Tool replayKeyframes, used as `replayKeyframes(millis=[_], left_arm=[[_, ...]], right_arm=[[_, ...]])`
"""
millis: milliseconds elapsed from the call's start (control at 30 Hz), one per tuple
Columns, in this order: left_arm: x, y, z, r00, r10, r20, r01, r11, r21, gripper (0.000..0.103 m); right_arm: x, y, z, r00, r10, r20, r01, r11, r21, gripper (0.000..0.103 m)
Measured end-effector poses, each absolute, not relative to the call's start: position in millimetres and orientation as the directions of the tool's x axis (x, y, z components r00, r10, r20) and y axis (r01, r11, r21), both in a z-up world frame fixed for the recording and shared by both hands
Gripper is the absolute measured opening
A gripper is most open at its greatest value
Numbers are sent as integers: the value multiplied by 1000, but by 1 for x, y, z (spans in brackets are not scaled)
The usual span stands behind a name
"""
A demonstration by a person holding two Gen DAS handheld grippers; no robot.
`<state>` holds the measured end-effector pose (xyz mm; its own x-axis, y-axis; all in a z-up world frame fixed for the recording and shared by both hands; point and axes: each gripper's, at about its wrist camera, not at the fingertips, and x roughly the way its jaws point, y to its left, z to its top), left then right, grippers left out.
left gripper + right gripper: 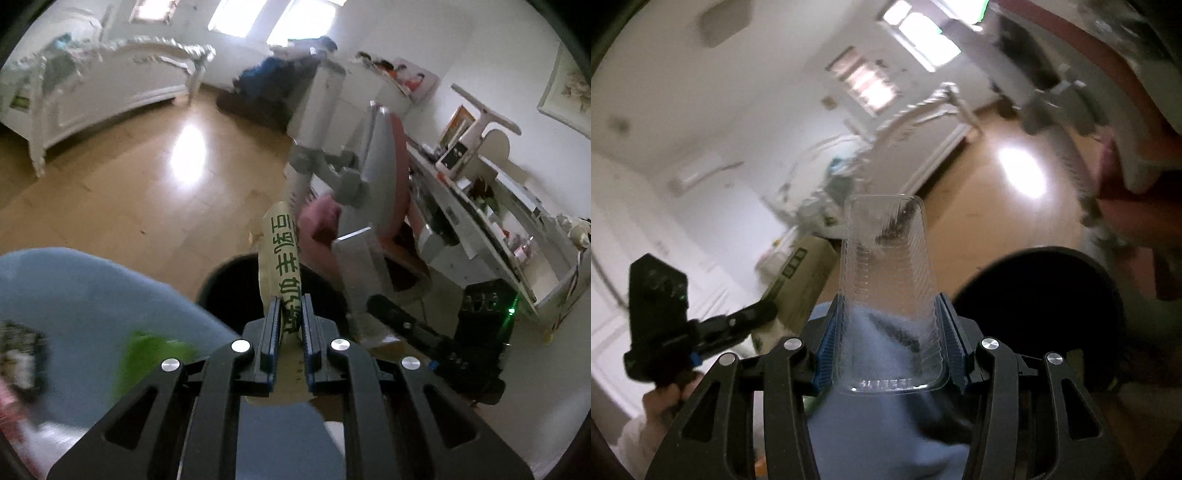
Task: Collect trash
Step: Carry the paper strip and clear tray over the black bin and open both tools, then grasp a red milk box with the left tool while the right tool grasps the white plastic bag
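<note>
Clear plastic tray [890, 291] sits squeezed in our right gripper [890, 314]; our left gripper [290, 317] pinches a paper wrapper [280, 258]. We move both over the black bin [1045, 295], then let go.

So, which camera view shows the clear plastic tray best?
The right wrist view: the clear plastic tray fills the centre there, clamped between the right gripper fingers, its ribbed walls plain. The left wrist view does not show the tray.

This is a bedroom in a home. A white carved bed [110, 81] stands on the wooden floor [147, 192], a cluttered white desk [517, 236] stands along the wall, and a framed picture [567, 92] hangs above.
</note>
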<state>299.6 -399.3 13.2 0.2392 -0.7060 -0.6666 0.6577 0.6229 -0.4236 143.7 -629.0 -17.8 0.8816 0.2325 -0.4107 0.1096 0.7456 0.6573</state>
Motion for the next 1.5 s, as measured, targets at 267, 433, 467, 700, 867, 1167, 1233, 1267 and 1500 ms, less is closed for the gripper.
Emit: replayKeyframes(millis=[267,433,467,700,867,1167,1233,1267,1500], left_arm=[[312,-444,-27,159,-685,-711,657,611,-442,14],[313,-453,-33,162,-665,-729,657,624,-423,35],[313,-451,-32,170,-661,-731,653,631,-418,60],[293,-419,-1,244,-680,-691,678,629,-380,79],[274,-366,20,306,-689,-657,664,649,-371,81],[260,-215,31,490,-586,-645,530,788,-314,81],[261,-179,24,516,-549,-657,483,820,-307,81],[262,-167,22,519,-540,-662,469,828,-308,81],[255,-119,0,520,-509,-686,429,850,-306,81]], right_arm=[[167,-657,-59,861,204,-466,199,708,678,52],[168,-668,-75,855,169,-491,252,692,677,79],[167,-669,-75,856,162,-491,258,689,677,79],[161,-649,-63,849,171,-501,245,711,659,79],[160,-603,-42,837,217,-502,184,752,633,79],[186,-474,-6,744,394,-540,-19,820,573,81],[192,-439,-1,706,445,-551,-76,821,565,84],[195,-425,1,688,462,-559,-99,824,558,85],[221,-333,-11,543,445,-712,-231,895,382,96]])
